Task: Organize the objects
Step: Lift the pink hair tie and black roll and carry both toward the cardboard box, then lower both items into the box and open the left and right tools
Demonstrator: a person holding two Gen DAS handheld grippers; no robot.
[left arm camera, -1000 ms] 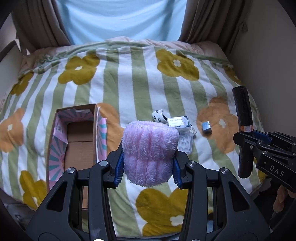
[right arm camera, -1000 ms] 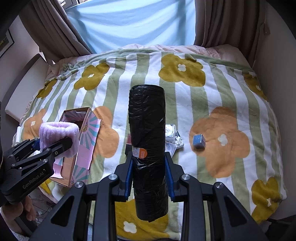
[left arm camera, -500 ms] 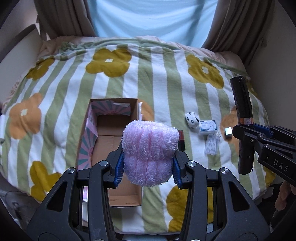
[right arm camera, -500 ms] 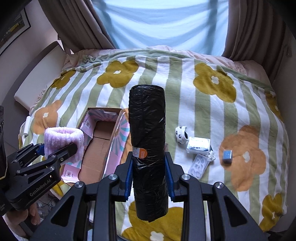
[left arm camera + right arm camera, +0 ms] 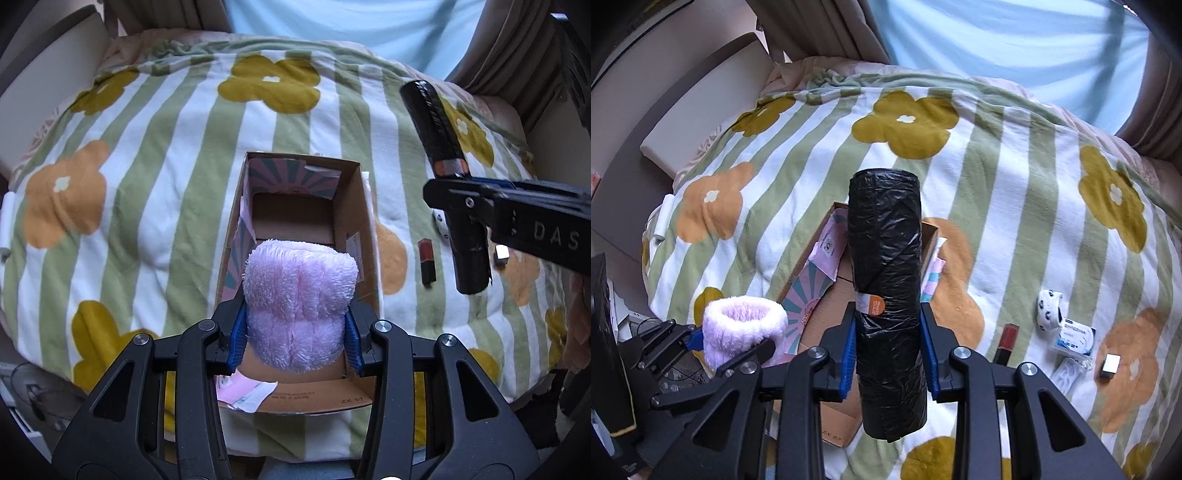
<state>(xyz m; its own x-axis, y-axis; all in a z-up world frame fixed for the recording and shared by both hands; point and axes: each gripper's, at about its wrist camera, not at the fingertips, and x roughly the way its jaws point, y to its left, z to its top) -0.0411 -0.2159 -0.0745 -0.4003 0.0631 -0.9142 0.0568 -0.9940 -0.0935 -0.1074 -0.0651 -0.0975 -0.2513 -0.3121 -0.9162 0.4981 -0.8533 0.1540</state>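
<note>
The left claw (image 5: 293,332) grips a fluffy pink roll (image 5: 299,295) over the open cardboard box (image 5: 351,221); the right claw (image 5: 888,354), marked "DAS", clamps a black bag roll (image 5: 886,277) with an orange label. Box print reads "ZX 07". At 3 o'clock on the bed's striped floral blanket (image 5: 1015,184) lie small items; curtains (image 5: 820,33) hang at 12.

**A flowered bed and its scatter**

The bed (image 5: 1015,192) is spread with a blanket (image 5: 166,192) of green and white stripes with mustard and orange flowers. An open cardboard box (image 5: 351,206) lies on it near the front edge, its flaps printed with pink and teal rays. Just right of the box lies a red-and-black stick (image 5: 1005,341). Farther right sit a white roll with black spots (image 5: 1049,308), a small white packet with blue print (image 5: 1073,338), a clear plastic piece (image 5: 1067,371) touching the packet's near side, and, well apart, a small silvery cube (image 5: 1110,364). At the blanket's left edge rests a white cylinder (image 5: 663,218).
</note>
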